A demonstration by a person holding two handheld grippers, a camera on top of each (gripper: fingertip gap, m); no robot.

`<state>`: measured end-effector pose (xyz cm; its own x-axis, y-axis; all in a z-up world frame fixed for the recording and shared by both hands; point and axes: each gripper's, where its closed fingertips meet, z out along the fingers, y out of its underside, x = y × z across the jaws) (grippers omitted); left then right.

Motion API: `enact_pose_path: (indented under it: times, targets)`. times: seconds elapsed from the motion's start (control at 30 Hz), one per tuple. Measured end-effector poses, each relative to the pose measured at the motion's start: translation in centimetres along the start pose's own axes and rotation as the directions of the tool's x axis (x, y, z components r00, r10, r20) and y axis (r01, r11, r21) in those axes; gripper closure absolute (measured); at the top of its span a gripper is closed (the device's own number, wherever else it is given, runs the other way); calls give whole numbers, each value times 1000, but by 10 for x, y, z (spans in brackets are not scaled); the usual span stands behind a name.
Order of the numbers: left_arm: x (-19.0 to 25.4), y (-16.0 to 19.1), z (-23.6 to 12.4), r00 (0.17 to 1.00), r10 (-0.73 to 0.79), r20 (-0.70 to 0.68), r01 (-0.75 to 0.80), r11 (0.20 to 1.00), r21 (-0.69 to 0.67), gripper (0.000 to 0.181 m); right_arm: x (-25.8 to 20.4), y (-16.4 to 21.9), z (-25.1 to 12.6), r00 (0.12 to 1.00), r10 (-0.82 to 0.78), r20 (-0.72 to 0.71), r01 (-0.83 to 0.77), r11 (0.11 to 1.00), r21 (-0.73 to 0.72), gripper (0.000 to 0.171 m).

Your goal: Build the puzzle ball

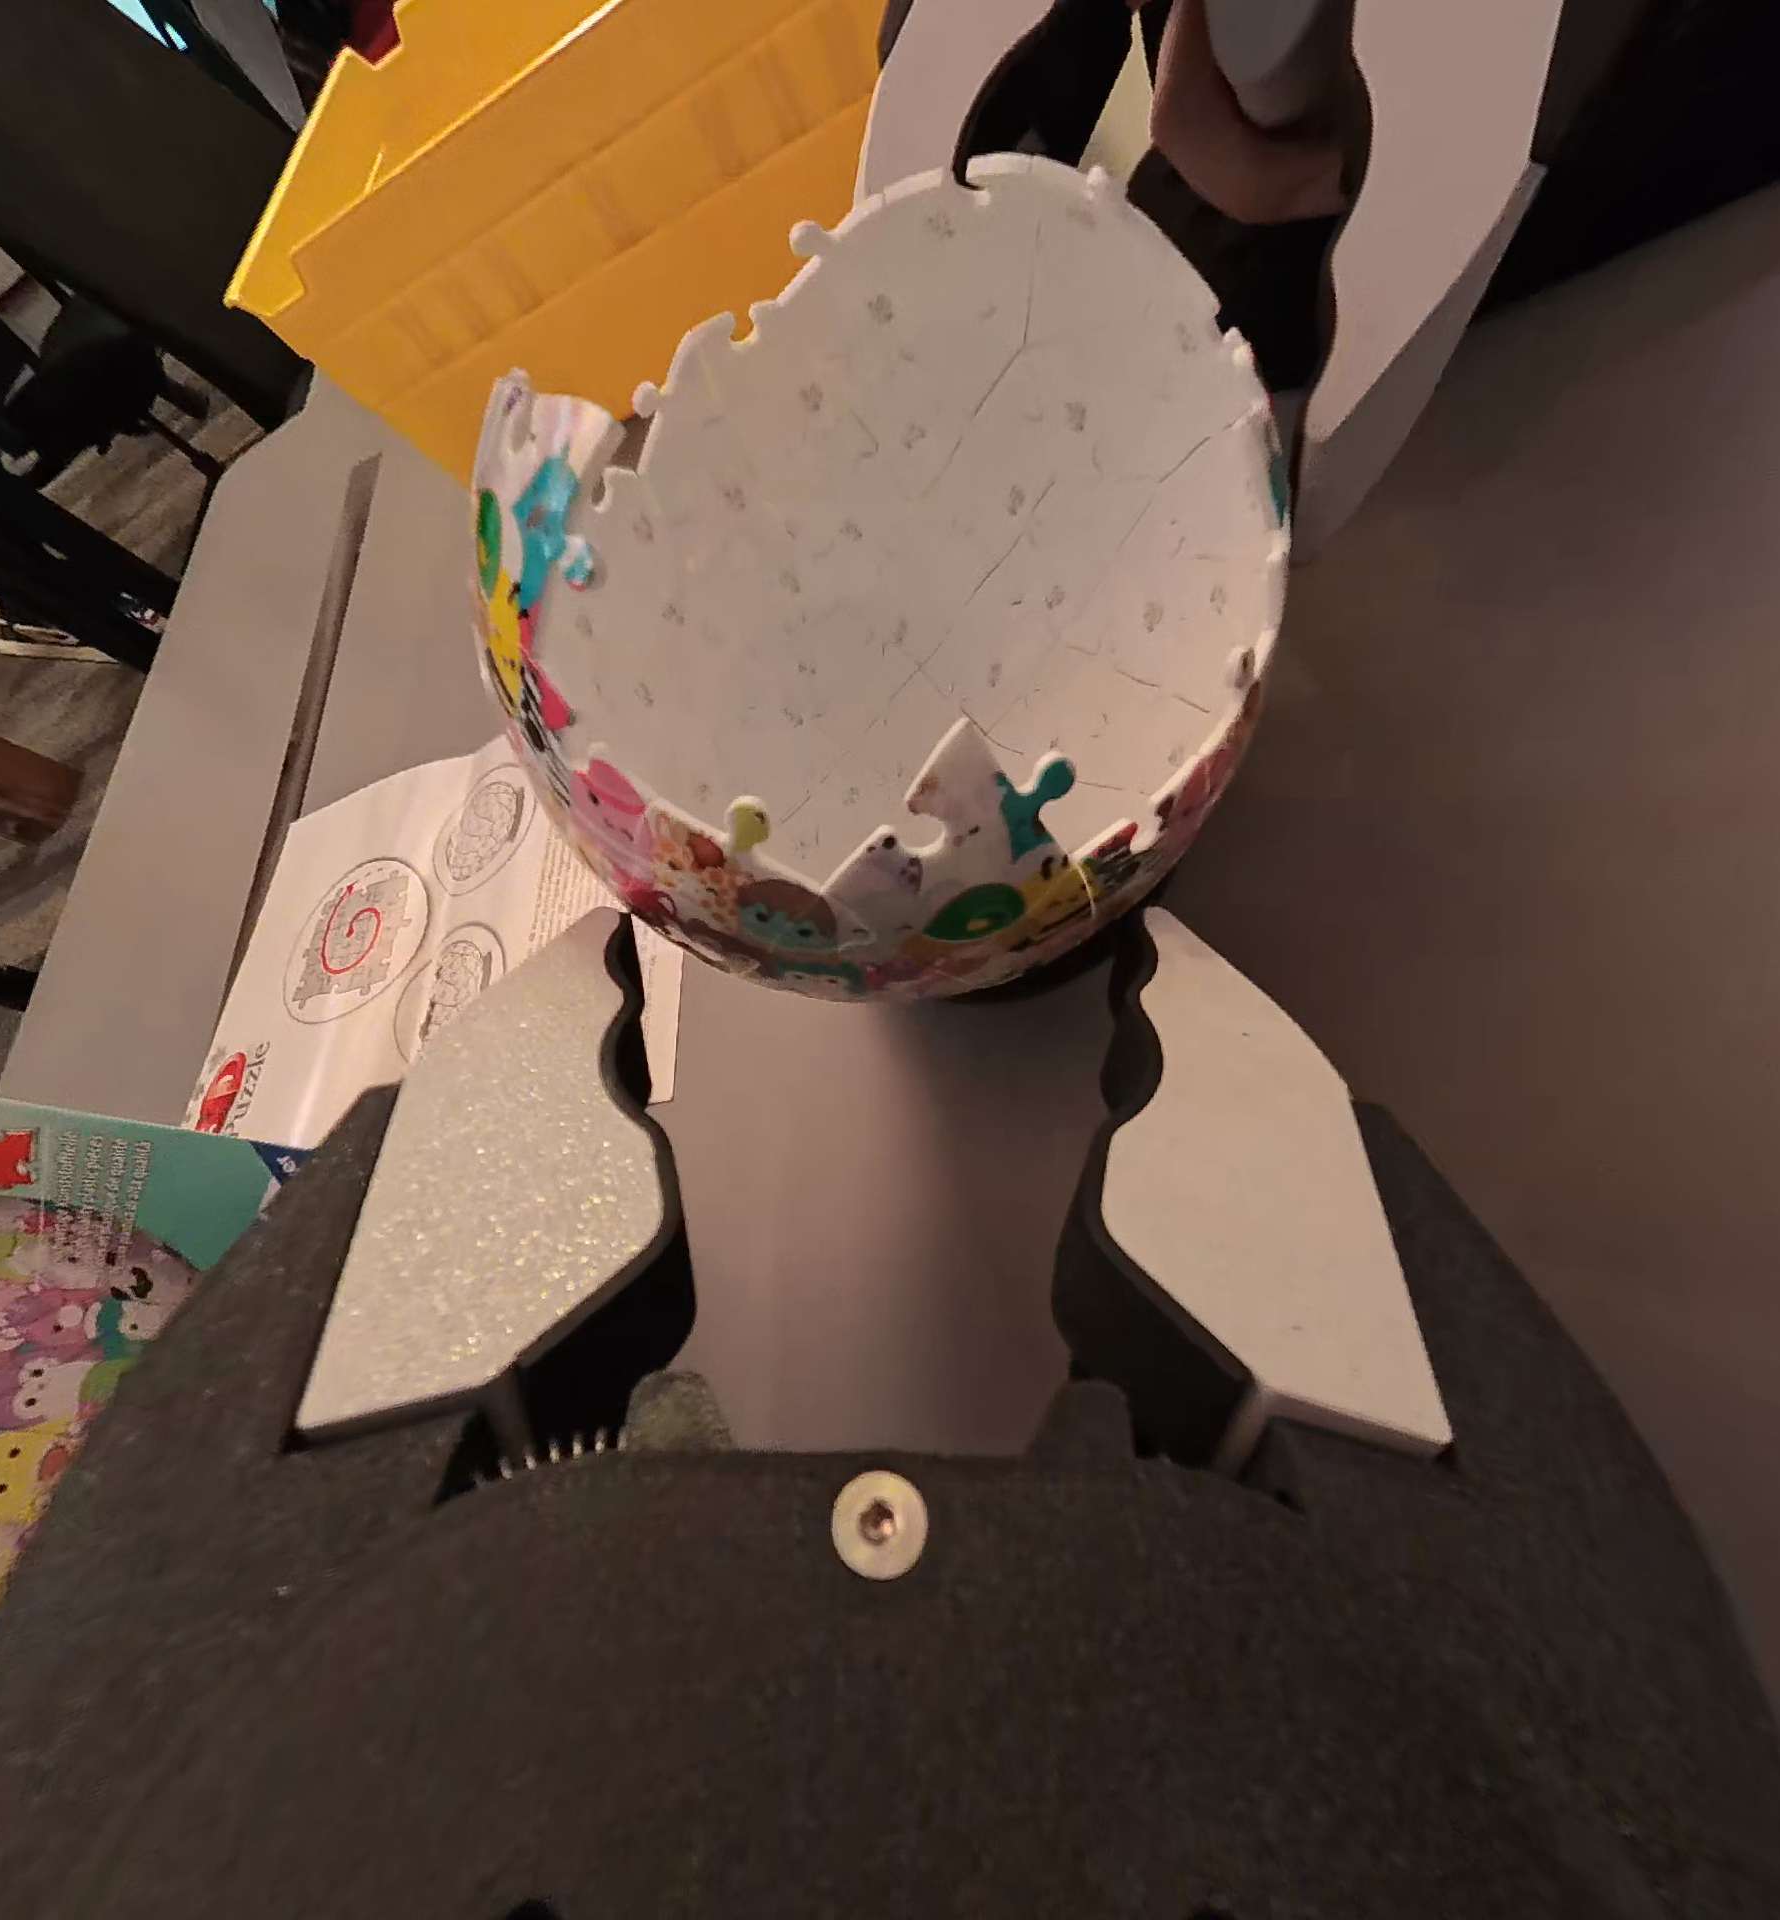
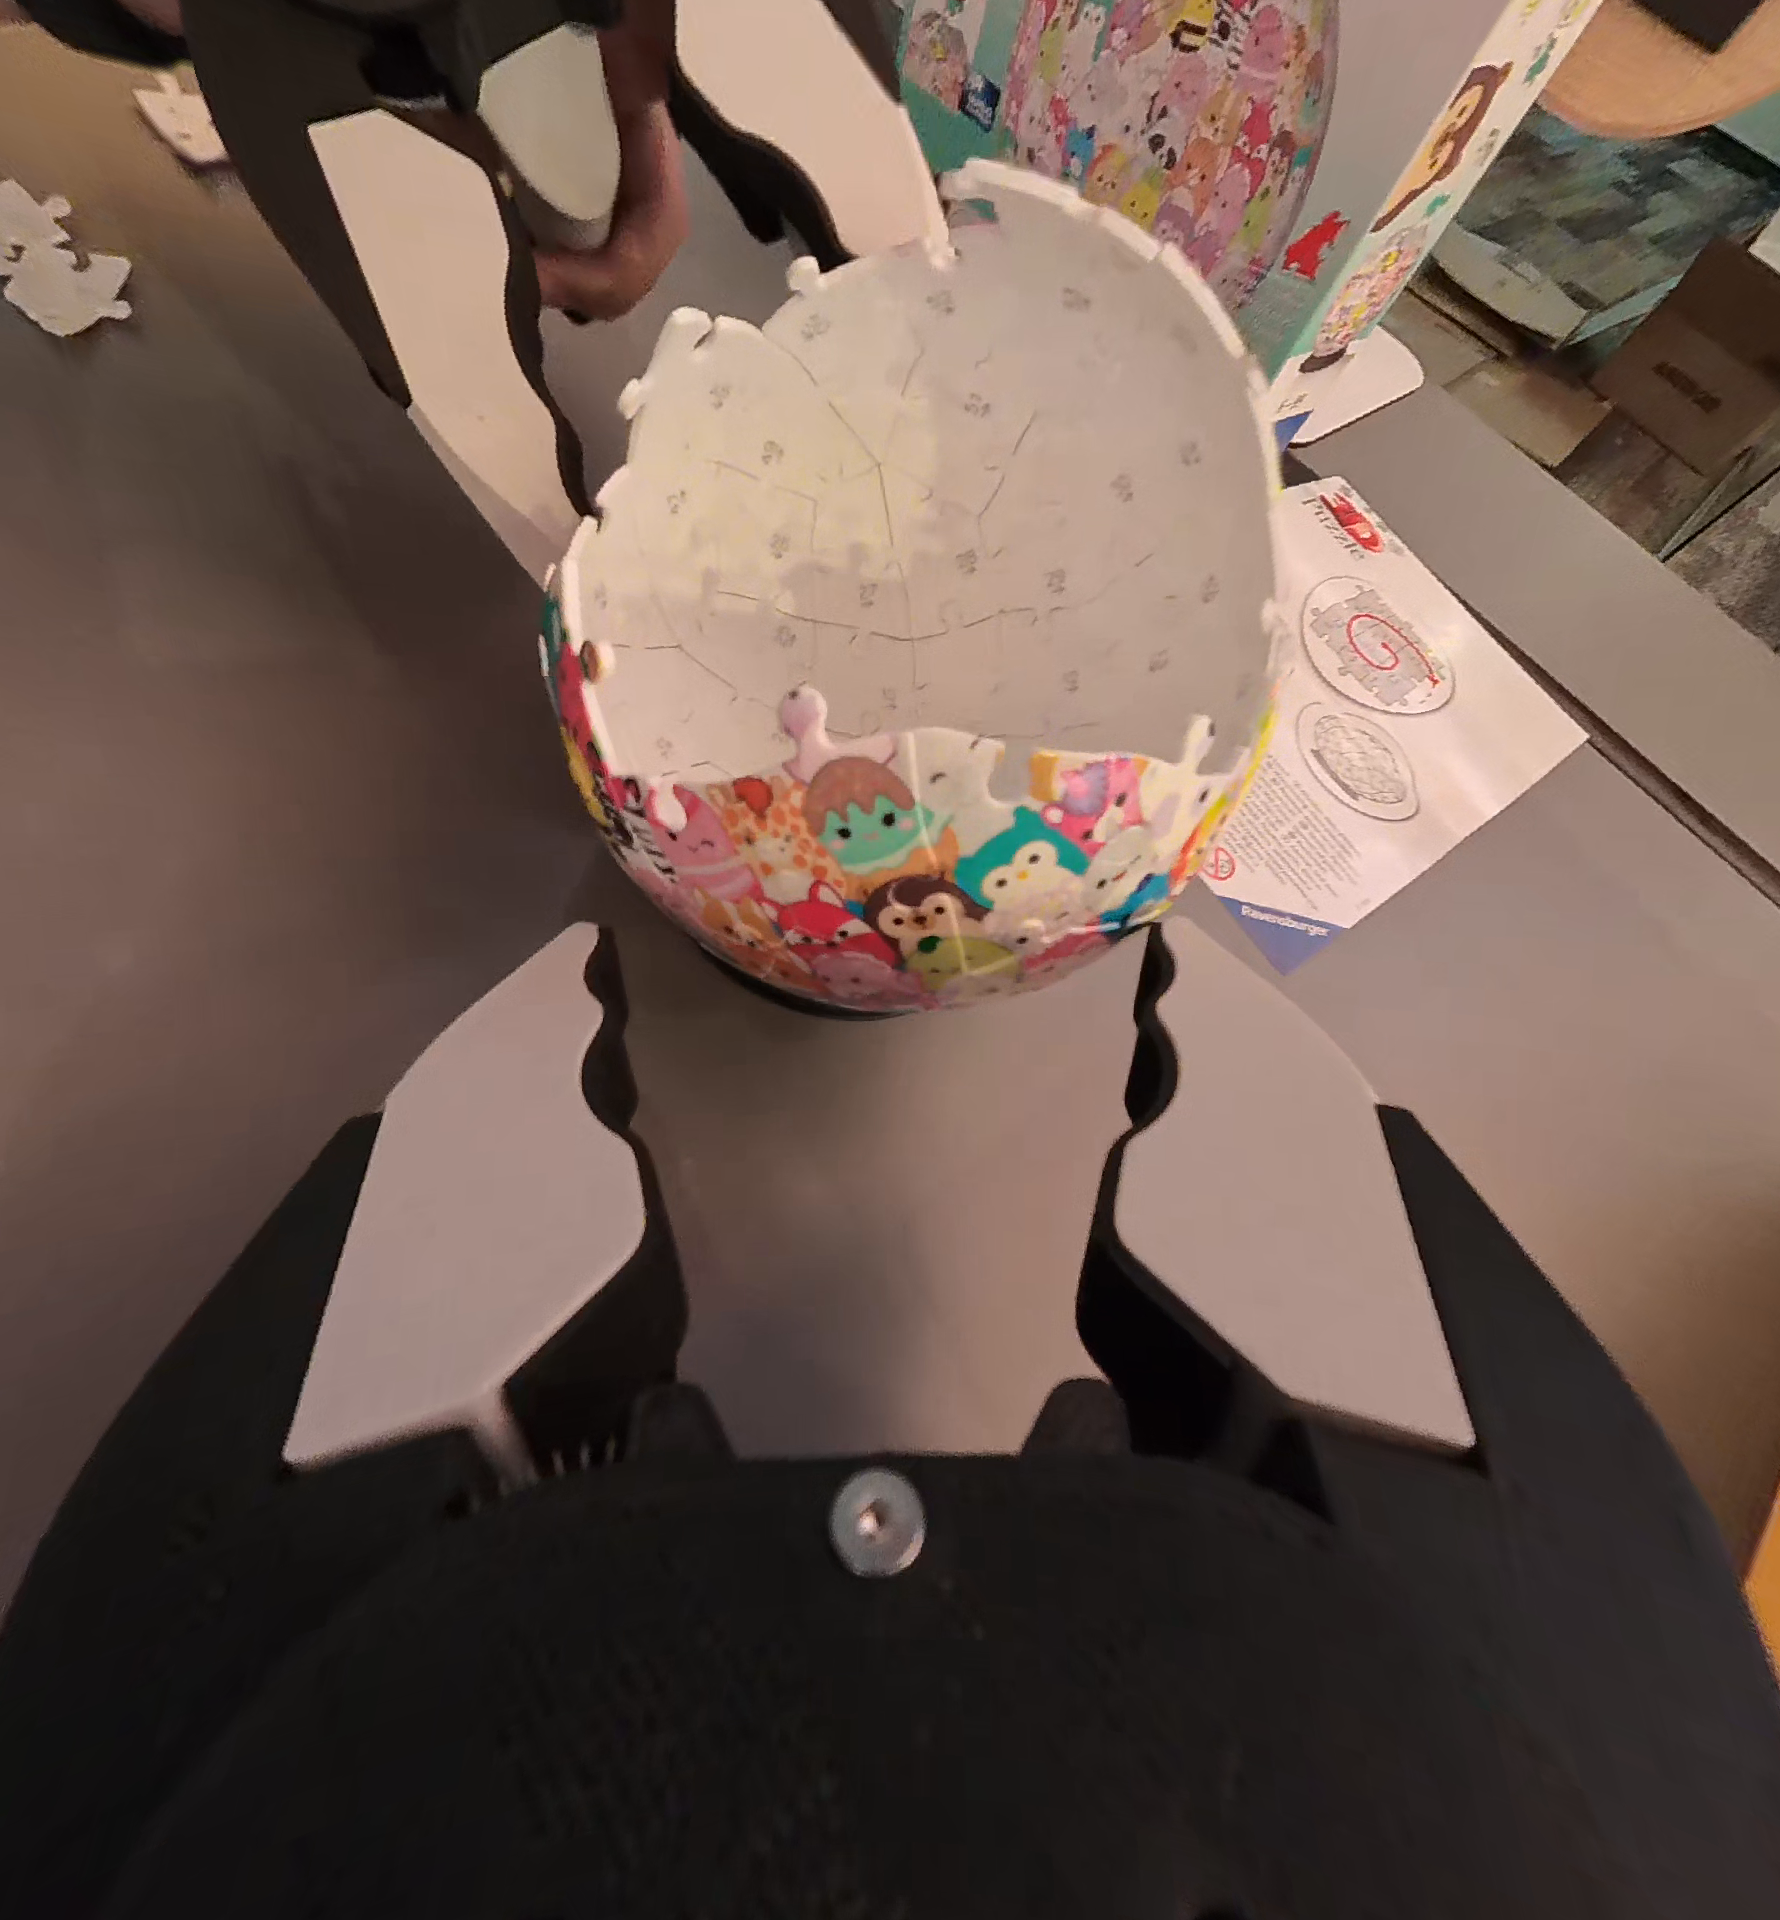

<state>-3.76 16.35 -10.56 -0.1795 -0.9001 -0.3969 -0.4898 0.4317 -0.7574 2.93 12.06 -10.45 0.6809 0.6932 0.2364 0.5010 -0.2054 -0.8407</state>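
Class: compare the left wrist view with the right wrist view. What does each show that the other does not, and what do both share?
Only the left wrist view shows the yellow bin behind the ball.

Only the right wrist view shows loose white pieces on the table at far left.

Both show the half-built puzzle ball on its dark stand, the instruction sheet, the puzzle box, and an open, empty tool in front: left tool, right tool.

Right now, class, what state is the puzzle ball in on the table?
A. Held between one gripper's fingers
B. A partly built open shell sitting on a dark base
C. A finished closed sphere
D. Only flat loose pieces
B: the puzzle ball is an open shell showing its white inside, resting on a dark base, with both the left gripper and right gripper open and empty.
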Motion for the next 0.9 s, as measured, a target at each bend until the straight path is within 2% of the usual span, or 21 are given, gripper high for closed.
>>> enact_pose_path:
  times: [0.13,0.3,0.53,0.7,0.9]
  targets:
    - [2,-3,1,999,-45,-9,45,999,20,95,4,-3,-1,996,86,11,-86,996,1,79]
    - [9,-9,-1,989,-136,-63,137,991,7,95,0,-1,-5,974,208,86,-202,976,-76,79]
    - [12,-24,-10,937,-303,-173,307,952,-4,96,-8,-4,-14,862,441,249,-381,889,-255,78]
    - [15,-15,-8,946,-284,-154,274,958,-81,96,-6,-9,-15,781,542,311,-447,832,-329,79]
    - [17,-16,-7,951,-278,-139,267,959,-91,97,-6,-7,-17,794,519,317,-411,842,-350,79]
